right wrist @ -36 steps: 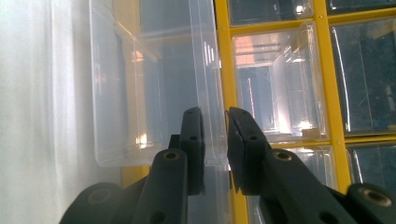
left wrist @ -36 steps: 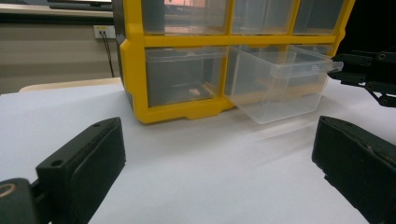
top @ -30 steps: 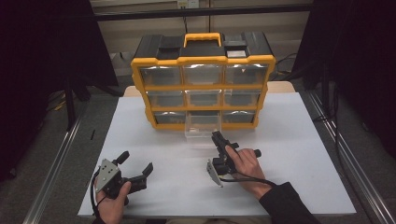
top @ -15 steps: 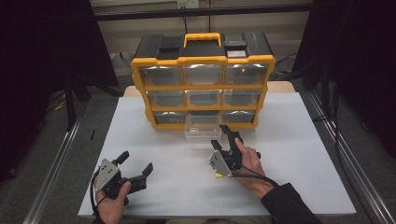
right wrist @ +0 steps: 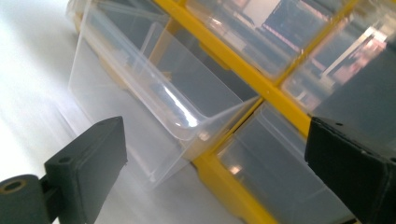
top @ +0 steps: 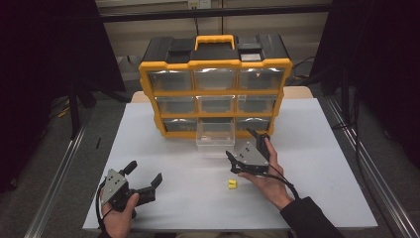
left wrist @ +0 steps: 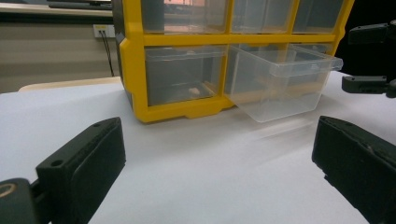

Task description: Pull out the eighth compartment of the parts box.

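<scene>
- The small yellow piece [top: 232, 184] lies flat on the white table top [top: 327, 163], just beside and below the right gripper [top: 246, 149], not touching it. It is short, blocky and bright yellow; its finer shape is too small to tell.
- The right gripper is held above the table top in the person's right hand [top: 265, 181], pointing at the drawer cabinet [top: 216, 84]. Its jaws have just been opening and now stand spread wide, with nothing between them.
- In the right gripper view, the jaws frame the pulled-out clear drawer [right wrist: 154, 102] and the yellow frame of the cabinet.
- That clear drawer [top: 215, 136] is the middle one of the bottom row, drawn forward over the table top; it is see-through plastic with a lipped rim.
- The left gripper [top: 144, 177] sits low near the front left of the table top in the left hand [top: 119, 218], well apart from the yellow piece. Its jaws are spread, gripping nothing.
- The cabinet has a yellow frame, black top, yellow handle and three rows of three clear drawers.
</scene>
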`<state>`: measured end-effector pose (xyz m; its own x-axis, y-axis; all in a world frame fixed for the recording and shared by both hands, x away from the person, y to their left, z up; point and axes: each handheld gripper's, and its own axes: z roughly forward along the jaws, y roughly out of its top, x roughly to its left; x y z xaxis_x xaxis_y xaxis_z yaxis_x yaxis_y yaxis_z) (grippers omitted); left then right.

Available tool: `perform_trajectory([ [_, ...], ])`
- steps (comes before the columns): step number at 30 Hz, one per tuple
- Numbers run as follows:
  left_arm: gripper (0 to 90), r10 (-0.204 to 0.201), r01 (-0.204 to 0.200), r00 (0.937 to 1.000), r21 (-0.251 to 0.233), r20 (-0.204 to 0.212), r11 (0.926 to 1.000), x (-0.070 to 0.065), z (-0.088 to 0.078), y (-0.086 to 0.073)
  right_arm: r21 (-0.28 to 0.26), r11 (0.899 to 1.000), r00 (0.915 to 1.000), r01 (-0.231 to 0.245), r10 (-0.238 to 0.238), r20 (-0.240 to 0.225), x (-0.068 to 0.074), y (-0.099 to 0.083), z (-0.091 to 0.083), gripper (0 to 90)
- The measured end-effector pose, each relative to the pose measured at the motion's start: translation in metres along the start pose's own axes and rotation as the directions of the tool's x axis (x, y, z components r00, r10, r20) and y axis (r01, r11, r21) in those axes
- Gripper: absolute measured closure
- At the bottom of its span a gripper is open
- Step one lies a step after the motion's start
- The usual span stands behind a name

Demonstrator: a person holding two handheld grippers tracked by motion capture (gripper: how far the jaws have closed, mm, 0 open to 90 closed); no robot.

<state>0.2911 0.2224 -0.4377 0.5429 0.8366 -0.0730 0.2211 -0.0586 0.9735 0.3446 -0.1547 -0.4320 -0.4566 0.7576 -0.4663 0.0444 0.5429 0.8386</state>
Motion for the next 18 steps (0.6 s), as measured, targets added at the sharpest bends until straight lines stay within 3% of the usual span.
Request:
perform_trajectory([
  [1,2.9,0.0,0.0,1.0,0.0,0.0,1.0,0.0,0.0,0.0,0.0,1.0,1.0,0.0,0.0,0.0,0.0,0.0,0.0,5.1],
  [2,2.9,0.0,0.0,1.0,0.0,0.0,1.0,0.0,0.0,0.0,0.007,0.997,0.9972,-0.07,0.071,-0.024,-0.005,-0.001,-0.001,5.0],
  [3,2.9,-0.003,0.003,1.0,0.0,0.003,1.0,0.0,0.0,0.0,0.007,0.997,0.9972,-0.07,0.071,-0.024,-0.005,-0.001,-0.001,5.0],
  [4,2.9,-0.004,0.004,1.0,0.0,0.003,1.0,0.0,0.0,0.0,0.014,0.989,0.9882,-0.144,0.144,-0.051,-0.009,-0.003,-0.002,4.9],
  [5,2.9,-0.001,0.001,1.0,-0.001,0.001,1.0,0.0,0.0,0.0,0.014,0.989,0.9882,-0.144,0.144,-0.051,-0.009,-0.003,-0.002,4.9],
  [6,2.9,0.0,0.0,1.0,-0.001,0.004,1.0,0.0,0.001,0.0,0.023,0.98,0.9772,-0.197,0.199,-0.074,-0.012,-0.004,-0.003,4.3],
  [7,2.9,0.0,0.0,1.0,-0.001,0.004,1.0,0.0,0.001,0.0,0.023,0.975,0.9711,-0.222,0.223,-0.085,-0.014,-0.005,-0.003,4.3],
  [8,2.9,0.0,0.0,1.0,-0.001,0.005,1.0,0.0,0.001,0.0,0.023,0.975,0.9711,-0.222,0.223,-0.085,-0.014,-0.005,-0.003,4.3],
  [10,2.9,-0.001,0.001,1.0,-0.001,0.006,1.0,0.0,0.001,0.0,0.011,0.962,0.9563,-0.274,0.274,-0.101,-0.017,-0.007,-0.005,4.4],
  [16,3.3,-0.001,0.001,0.9999,-0.003,0.012,1.0,-0.001,0.001,0.0,-0.002,0.91,0.9013,-0.414,0.409,-0.141,-0.024,-0.012,-0.01,3.1],
  [17,3.3,0.0,0.0,0.9999,-0.003,0.011,1.0,-0.001,0.001,0.0,0.002,0.892,0.8822,-0.452,0.447,-0.149,-0.027,-0.016,-0.011,2.4],
  [18,3.3,0.0,0.0,1.0,-0.003,0.01,1.0,-0.001,0.001,0.0,0.002,0.892,0.8822,-0.452,0.447,-0.149,-0.027,-0.016,-0.011,2.4],
])
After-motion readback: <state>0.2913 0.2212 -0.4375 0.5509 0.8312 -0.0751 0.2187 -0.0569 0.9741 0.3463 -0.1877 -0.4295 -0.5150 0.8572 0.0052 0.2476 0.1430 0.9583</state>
